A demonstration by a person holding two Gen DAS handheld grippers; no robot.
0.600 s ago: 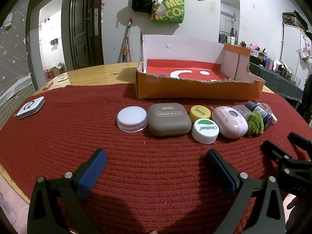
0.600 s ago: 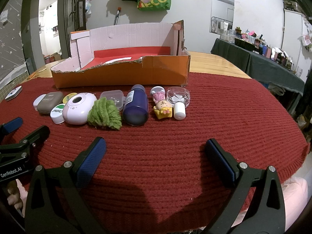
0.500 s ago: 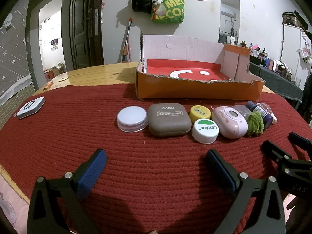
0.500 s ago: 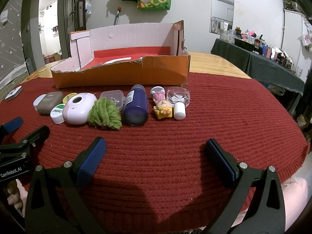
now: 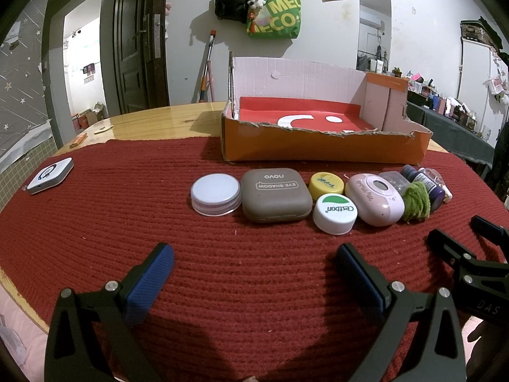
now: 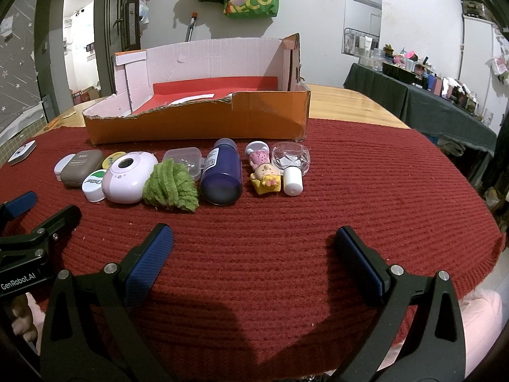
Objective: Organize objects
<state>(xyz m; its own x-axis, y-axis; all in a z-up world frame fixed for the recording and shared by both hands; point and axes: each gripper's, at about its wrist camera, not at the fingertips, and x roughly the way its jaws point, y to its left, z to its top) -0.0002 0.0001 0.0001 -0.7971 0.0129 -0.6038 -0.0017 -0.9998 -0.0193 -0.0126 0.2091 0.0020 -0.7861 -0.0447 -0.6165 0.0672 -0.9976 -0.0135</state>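
Left claw spread wide, gripping nothing, right claw likewise, both above red mat

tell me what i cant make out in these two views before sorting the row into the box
- Clear plastic case: right wrist view, its front is hidden behind the green knitted piece; contents too small to tell.
- Dark blue bottle: left wrist view, mostly hidden behind the green piece; label unreadable.
- Orange box: both views, the front wall hides the near floor.
- Yellow lid: print too small to read.
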